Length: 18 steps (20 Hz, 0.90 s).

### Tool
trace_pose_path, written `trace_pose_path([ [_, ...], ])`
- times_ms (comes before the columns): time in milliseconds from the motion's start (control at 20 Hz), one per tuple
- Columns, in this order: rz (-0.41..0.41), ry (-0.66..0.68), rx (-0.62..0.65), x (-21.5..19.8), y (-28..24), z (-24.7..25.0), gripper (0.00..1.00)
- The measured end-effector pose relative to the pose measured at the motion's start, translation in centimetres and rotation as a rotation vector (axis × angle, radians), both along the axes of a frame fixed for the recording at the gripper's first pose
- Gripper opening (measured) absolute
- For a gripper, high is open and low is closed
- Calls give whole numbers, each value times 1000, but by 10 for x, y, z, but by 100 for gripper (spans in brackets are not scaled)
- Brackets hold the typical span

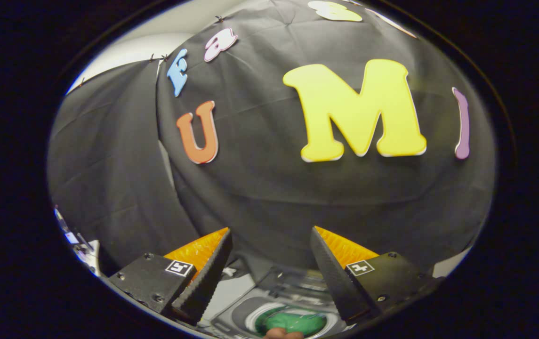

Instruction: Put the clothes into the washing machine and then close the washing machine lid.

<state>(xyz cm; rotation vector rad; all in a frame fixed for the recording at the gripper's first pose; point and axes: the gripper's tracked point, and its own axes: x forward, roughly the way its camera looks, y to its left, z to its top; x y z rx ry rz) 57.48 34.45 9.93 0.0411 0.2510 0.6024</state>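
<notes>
My gripper (271, 256) is held up high facing the black cloth wall, its two black fingers with orange backs spread wide apart and nothing between them. Far below, seen between the fingers, the washing machine (236, 308) shows its round drum opening. A green piece of clothing (295, 322) lies inside the drum. Something brownish-red (284, 334) peeks in at the near rim of the drum; what it is I cannot tell. The raised clear lid (297, 278) appears behind the opening, partly hidden by the right finger.
The black cloth wall stands close ahead beyond the fingers. To the left of the left finger, some small white and blue items (74, 238) sit low at the side, too small to identify.
</notes>
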Motion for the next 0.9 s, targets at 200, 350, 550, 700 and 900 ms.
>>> trace_pose_path([
  [200,-112,165,-35,64,-11,-60,100],
  [350,-186,200,-87,80,-25,-97,100],
  [550,-242,251,-143,82,-32,-132,100],
  [700,-286,221,-136,91,-30,-137,100],
  [900,-284,225,-139,88,-32,-139,100],
])
